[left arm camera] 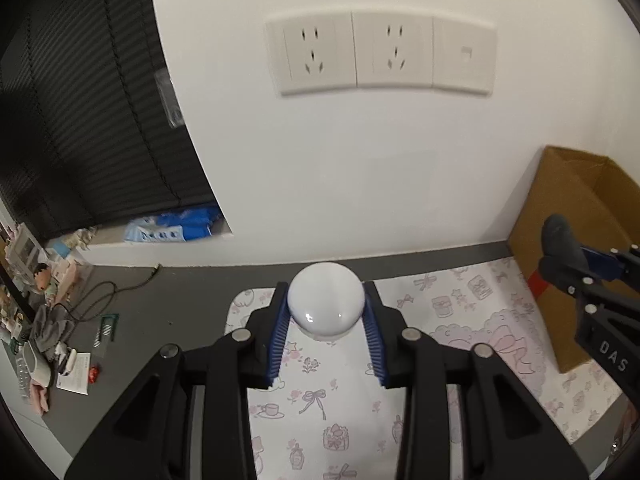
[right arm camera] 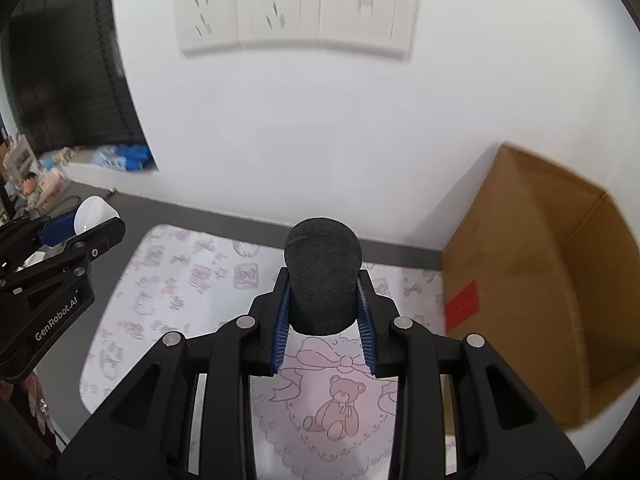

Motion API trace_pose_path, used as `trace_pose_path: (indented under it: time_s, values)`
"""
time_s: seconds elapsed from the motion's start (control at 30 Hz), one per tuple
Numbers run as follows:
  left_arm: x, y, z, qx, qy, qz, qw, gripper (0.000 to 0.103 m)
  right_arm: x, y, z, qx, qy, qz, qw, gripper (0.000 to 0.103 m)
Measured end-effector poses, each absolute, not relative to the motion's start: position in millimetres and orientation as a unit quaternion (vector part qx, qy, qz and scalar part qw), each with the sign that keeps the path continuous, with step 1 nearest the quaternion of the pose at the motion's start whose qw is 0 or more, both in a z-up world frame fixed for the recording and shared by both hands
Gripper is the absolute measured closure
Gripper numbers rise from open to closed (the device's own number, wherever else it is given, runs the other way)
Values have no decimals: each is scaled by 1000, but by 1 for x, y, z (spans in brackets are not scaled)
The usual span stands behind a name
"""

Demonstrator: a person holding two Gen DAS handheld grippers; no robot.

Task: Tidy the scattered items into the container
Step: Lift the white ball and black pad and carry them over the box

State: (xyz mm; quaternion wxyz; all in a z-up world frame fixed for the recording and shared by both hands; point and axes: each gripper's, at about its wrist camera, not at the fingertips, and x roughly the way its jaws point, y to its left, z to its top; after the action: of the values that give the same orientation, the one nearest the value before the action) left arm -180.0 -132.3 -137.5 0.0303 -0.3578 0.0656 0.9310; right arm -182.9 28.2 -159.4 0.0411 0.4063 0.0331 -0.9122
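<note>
My left gripper (left arm camera: pixel 326 312) is shut on a glossy white round object (left arm camera: pixel 326 300) and holds it above the patterned pink-and-white mat (left arm camera: pixel 460 312). It also shows in the right wrist view (right arm camera: pixel 90 218) at the far left. My right gripper (right arm camera: pixel 323 300) is shut on a dark grey foam piece (right arm camera: pixel 322 276) above the mat (right arm camera: pixel 180 280). It also shows in the left wrist view (left arm camera: pixel 568 268), in front of the box. The open cardboard box (right arm camera: pixel 540 280) stands on the mat's right against the wall; it also shows in the left wrist view (left arm camera: pixel 560 200).
A white wall with a socket panel (left arm camera: pixel 380 54) rises right behind the mat. Left of the mat, the grey tabletop (left arm camera: pixel 180 300) carries a cable, papers and small clutter (left arm camera: pixel 48 344). A blue packet (left arm camera: pixel 172 228) lies on the window ledge.
</note>
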Motion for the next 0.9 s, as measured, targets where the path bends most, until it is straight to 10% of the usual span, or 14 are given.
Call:
trace_pose_path:
  time_s: [0.9]
  values:
    - [-75, -152, -12, -257, 52, 964, 40, 68, -59, -3, -15, 303, 61, -951, 31, 72]
